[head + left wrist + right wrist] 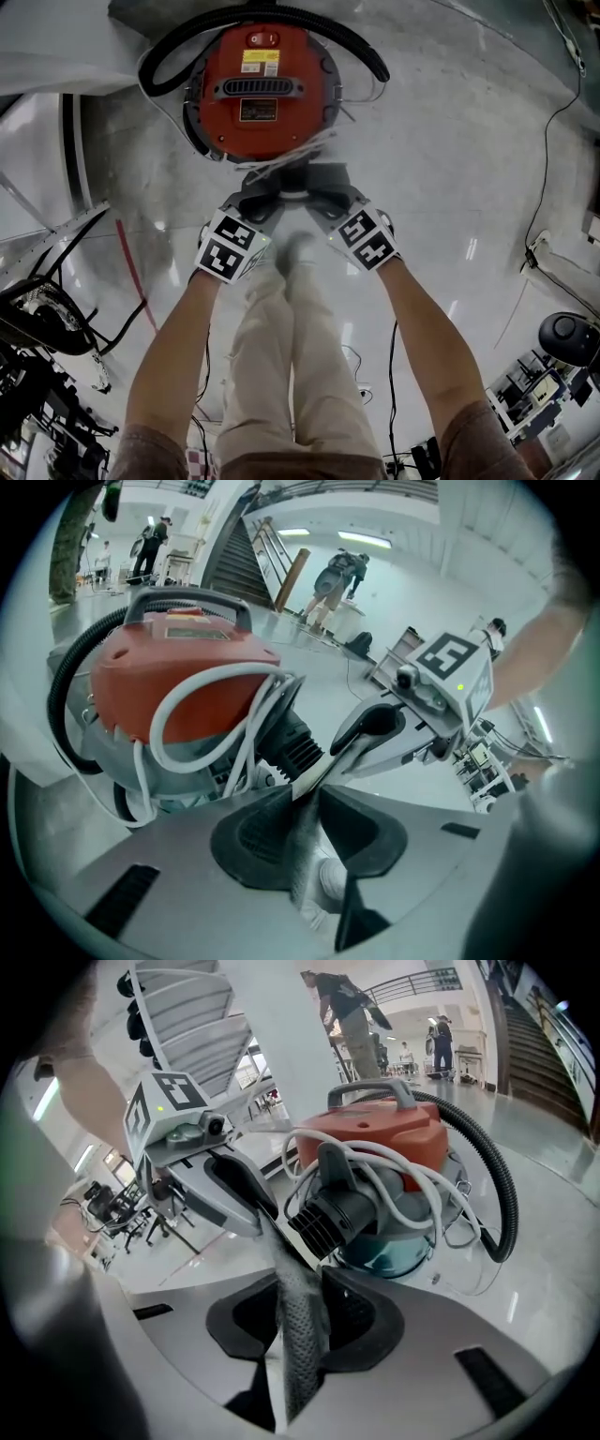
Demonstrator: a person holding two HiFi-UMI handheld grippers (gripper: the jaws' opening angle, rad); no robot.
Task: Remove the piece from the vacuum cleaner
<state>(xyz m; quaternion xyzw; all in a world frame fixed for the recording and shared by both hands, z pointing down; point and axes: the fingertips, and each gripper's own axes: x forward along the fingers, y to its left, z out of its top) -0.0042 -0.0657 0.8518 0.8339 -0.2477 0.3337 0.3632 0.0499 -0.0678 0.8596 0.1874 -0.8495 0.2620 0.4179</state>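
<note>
Both grippers pinch the piece beside the vacuum cleaner; removal looks under way, not finished.

The red canister vacuum cleaner (pixel 260 89) stands on the floor at top centre of the head view, with both grippers meeting just below it. The left gripper (pixel 309 794) and the right gripper (pixel 300 1279) each have their jaws pressed onto the same grey mesh strip (pixel 298 1326), one at either end. The strip passes just beside the black ribbed fitting (pixel 323 1218) on the canister's front. Whether it is attached there I cannot tell, so I judge the grasp made and the pull-away left to do. In the right gripper view its long axis runs from bottom centre up and slightly left to the other jaws. In the left gripper view it climbs to the upper right.
</note>
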